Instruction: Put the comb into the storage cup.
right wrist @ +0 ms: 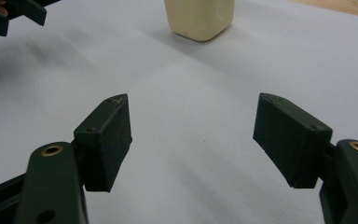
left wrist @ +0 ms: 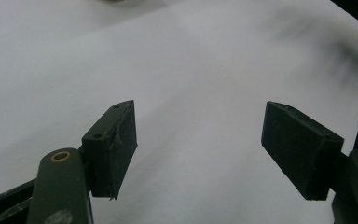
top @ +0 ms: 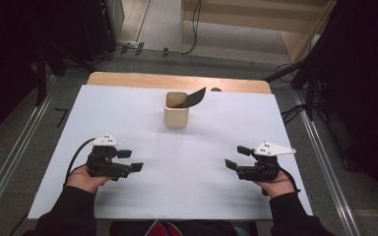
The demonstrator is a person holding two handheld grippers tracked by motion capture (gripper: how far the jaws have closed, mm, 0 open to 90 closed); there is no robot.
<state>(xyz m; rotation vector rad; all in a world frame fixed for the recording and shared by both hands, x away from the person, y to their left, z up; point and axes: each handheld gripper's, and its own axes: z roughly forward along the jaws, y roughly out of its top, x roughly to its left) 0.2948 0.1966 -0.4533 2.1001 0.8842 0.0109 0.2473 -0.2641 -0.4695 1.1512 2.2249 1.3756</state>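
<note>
cup: cream square cup (top: 176, 112) stands mid-bench, a dark flat blade (top: 191, 99) leaning inside
left tool (top: 130, 160): released, empty, well apart from cup
right tool (top: 237, 157): released, empty
progress: judged untouched, grasping all left

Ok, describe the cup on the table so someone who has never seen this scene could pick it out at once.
A white sheet covers the wooden table. On the sheet's far middle stands the cup, cream-coloured with a squarish rim. A thin black blade-like piece leans out of it toward the right, and it is the sheet's one standing thing.
</note>
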